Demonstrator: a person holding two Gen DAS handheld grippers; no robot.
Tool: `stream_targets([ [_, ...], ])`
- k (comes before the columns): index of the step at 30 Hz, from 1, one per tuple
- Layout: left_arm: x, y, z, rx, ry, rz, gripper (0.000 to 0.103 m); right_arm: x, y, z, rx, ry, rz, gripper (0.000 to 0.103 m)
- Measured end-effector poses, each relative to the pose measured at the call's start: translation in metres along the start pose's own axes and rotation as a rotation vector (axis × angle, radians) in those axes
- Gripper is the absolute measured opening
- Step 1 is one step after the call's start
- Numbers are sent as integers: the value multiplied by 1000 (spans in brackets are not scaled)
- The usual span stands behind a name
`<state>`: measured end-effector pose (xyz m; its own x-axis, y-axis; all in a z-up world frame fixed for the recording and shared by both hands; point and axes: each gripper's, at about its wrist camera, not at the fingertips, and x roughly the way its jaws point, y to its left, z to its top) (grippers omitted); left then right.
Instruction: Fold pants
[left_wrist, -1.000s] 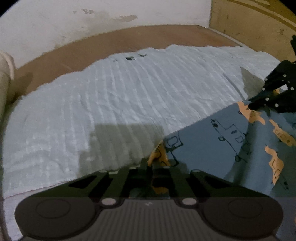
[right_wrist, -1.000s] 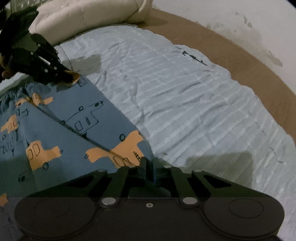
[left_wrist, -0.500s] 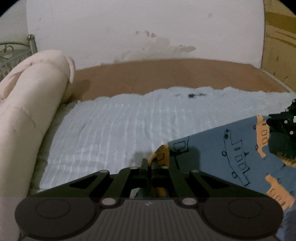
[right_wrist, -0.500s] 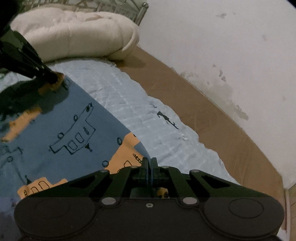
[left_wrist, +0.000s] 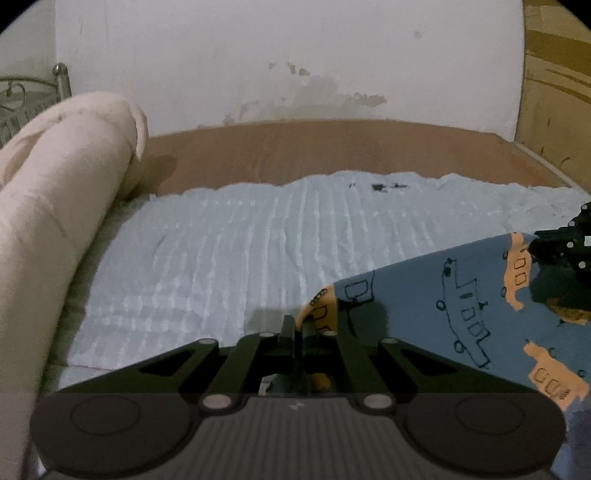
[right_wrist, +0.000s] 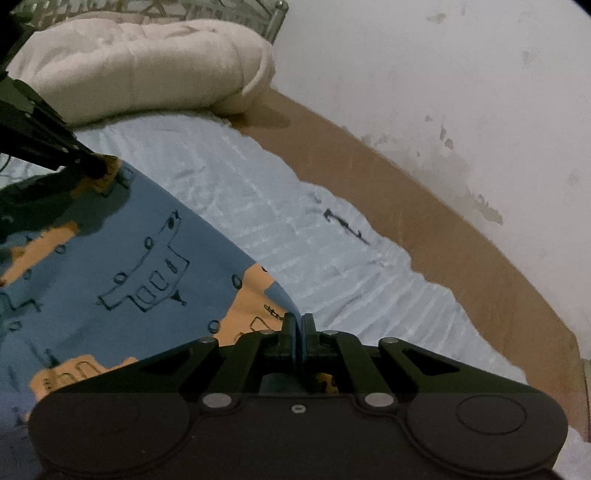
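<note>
A cream pillow (left_wrist: 55, 206) is lying along the left edge of the bed (left_wrist: 332, 155), on the pale blue sheet (left_wrist: 229, 258). The left gripper (left_wrist: 298, 326) is pinching one corner of the blue pants (left_wrist: 443, 295), and the right gripper (right_wrist: 299, 325) is clamping the other corner, so the cloth is hanging stretched between them above the sheet.

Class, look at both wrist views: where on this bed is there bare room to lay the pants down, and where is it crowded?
Free: the pale blue quilt, bordered by the cream rolled duvet, the brown board along the wall, and the pants. Crowded: where the left gripper and right gripper both pinch the pants' edge.
</note>
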<state>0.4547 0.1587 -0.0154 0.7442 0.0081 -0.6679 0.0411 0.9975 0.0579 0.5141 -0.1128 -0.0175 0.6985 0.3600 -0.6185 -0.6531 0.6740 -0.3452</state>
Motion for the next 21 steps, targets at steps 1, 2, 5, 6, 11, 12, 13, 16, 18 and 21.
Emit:
stream_targets([
  [1,-6,0,1,-2,-8,-1,2,-7,1,0,-1,-10,-2,1],
  [2,-12,0,2,-5,-19,-4,2,-14,1,1,-1,-21,-4,1],
  [5,-36,-2,2,0,-54,-15,2,-40,4,1,-1,-59,-12,1],
  [6,-45,-4,1,6,-67,-20,2,-50,5,1,-3,-73,-15,1],
  [11,-95,-10,-13,28,-146,-66,2,-109,16,-11,1,-140,-16,1],
  [12,-106,-12,-18,33,-160,-76,2,-120,20,-15,-4,-151,-20,1],
  [13,-115,-14,-24,38,-171,-84,2,-134,25,-20,-7,-165,-23,1],
  [16,-140,-22,-40,68,-186,-107,2,-169,38,-35,13,-195,-20,1],
  [18,-153,-28,-52,92,-189,-121,2,-192,50,-47,14,-207,-22,1],
  [21,-172,-34,-71,105,-184,-148,2,-221,69,-66,22,-213,-26,1],
])
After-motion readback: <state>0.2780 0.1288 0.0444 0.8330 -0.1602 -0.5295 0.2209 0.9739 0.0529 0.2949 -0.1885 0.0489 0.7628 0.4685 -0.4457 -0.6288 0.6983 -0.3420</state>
